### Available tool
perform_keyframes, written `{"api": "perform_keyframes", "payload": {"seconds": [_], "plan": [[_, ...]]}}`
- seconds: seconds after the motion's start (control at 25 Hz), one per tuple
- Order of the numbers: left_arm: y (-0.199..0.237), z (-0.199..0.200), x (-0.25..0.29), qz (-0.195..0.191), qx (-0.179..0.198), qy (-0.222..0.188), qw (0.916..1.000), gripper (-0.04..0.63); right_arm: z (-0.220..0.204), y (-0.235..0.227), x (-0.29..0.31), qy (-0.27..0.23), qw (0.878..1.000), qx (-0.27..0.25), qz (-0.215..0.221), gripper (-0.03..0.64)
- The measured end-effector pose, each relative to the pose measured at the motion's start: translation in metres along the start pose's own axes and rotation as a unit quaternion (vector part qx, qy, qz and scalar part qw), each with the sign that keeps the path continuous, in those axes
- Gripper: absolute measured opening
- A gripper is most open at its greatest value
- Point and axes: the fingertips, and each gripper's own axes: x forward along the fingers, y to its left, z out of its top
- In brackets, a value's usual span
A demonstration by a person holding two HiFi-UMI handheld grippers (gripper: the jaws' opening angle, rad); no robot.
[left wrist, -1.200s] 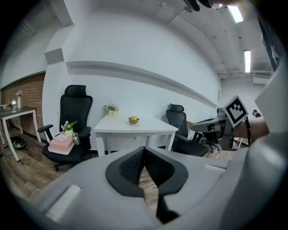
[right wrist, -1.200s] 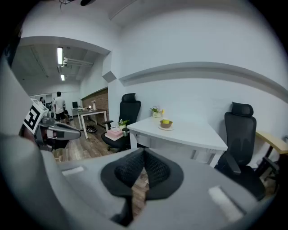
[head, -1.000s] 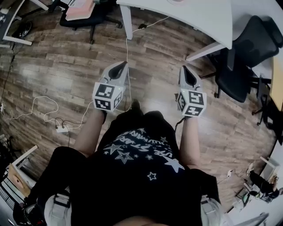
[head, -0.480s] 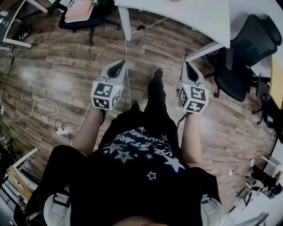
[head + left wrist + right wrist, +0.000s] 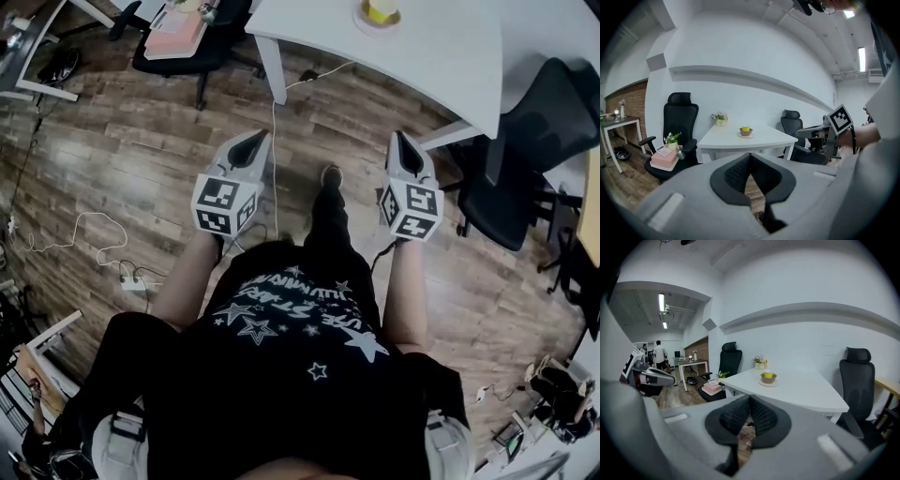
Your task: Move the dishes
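Well, the person stands on the wooden floor [image 5: 131, 150] with a gripper held out in each hand, one shoe [image 5: 330, 175] forward between them. The left gripper [image 5: 750, 161] has its fingers pressed together, tip against tip, with nothing caught between them. The right gripper [image 5: 750, 401] is the same: fingers closed on each other and empty.

Straight ahead of both pairs of fingers, and well apart from them, is a white tabletop [image 5: 806, 392]. A brown bowl [image 5: 768, 377] with something yellow in it sits there on a pale saucer [image 5: 761, 383], a little left of the right fingers' line and almost dead ahead of the left ones. Beyond the bowl, at the far edge, stands a small flower pot [image 5: 760, 363].

Off to the left of the left fingers a black office chair [image 5: 679, 110] carries a pink box [image 5: 664, 160]. Another black chair [image 5: 855, 380] stands to the right of the right fingers, beside the tabletop.
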Motion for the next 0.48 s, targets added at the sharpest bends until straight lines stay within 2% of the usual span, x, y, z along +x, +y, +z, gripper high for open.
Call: {"api": "perform_keyframes", "payload": {"seconds": [0.16,0.2,0.4,0.48], "plan": [[0.012,0.022,0.056,0.011,0.014,0.006,0.9998,0.011,0.015,-0.035,0.049,-0.004,1.0,0.004,0.007,0.012],[0.015,0.027,0.07,0.014,0.016,0.008,0.9997,0.011,0.019,-0.045,0.062,-0.003,1.0,0.006,0.01,0.075],[0.026,0.052,0.131,0.031,0.013,0.015,0.9993,0.011,0.037,-0.091,0.123,0.009,0.999,0.012,0.03,0.183],[0.028,0.06,0.152,0.038,0.011,0.017,0.9991,0.011,0.042,-0.108,0.143,0.015,0.999,0.019,0.037,0.206]]}}
